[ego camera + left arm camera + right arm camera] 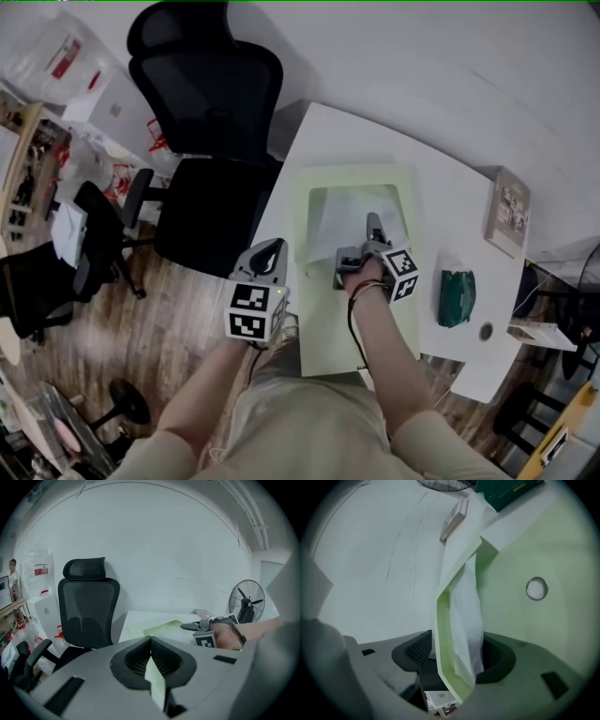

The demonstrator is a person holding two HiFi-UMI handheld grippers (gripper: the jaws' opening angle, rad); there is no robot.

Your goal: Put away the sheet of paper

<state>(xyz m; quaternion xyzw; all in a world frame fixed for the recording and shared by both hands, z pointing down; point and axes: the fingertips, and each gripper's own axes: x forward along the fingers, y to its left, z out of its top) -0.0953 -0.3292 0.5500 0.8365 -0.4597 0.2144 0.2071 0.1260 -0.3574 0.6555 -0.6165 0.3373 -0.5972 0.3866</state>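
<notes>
A pale green folder (323,328) lies on the white table (450,187) with the white sheet of paper (342,220) in its upper part. My right gripper (373,223) reaches over it. In the right gripper view its jaws (457,653) stand open, with the folder's raised cover edge (443,634) and the sheet (466,616) hanging loose between them. My left gripper (272,248) is at the folder's left side by the table edge. Its jaws (151,641) are shut on a thin pale green strip (155,681), which looks like the folder's edge.
A black office chair (211,141) stands close to the table's left edge. A dark green packet (457,297), a round grommet (486,330) and a framed picture (507,211) are on the table's right. A fan (246,599) stands behind.
</notes>
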